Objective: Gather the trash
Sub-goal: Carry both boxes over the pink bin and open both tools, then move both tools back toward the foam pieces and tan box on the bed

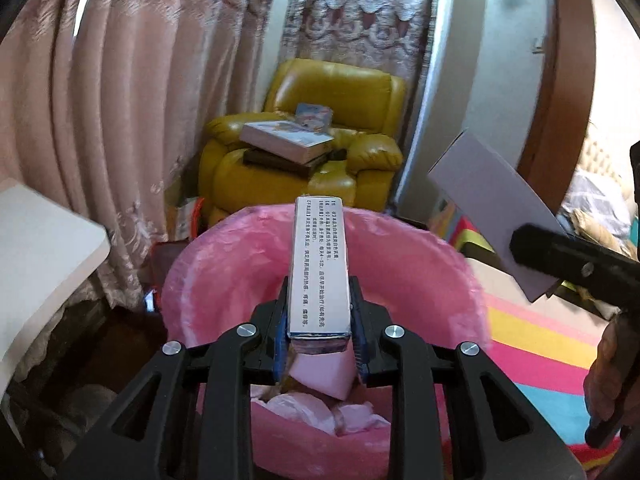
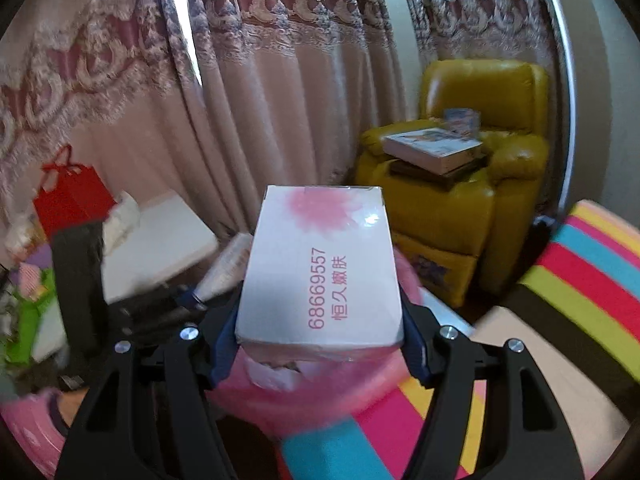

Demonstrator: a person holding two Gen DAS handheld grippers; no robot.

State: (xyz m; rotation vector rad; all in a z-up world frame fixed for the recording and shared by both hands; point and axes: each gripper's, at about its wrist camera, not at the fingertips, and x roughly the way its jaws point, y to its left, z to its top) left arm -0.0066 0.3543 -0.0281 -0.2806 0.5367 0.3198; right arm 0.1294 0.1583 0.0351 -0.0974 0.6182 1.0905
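Item: left claw (image 1: pixel 320 320), clenched on a narrow silver printed carton (image 1: pixel 318 268), over the pink-lined round bin (image 1: pixel 420 256).
Item: right claw (image 2: pixel 320 332), grasping a white flower-printed box (image 2: pixel 320 268), near the bin's right rim.
Risk: released early, the box likely drops onto the striped mat (image 2: pixel 580 280).

This is a home, probably a living room: long pink curtains (image 1: pixel 132 92) with lace, a yellow leather armchair (image 1: pixel 304 148) with books (image 1: pixel 286 142) on its seat, and a colourful striped floor mat (image 2: pixel 580 276).
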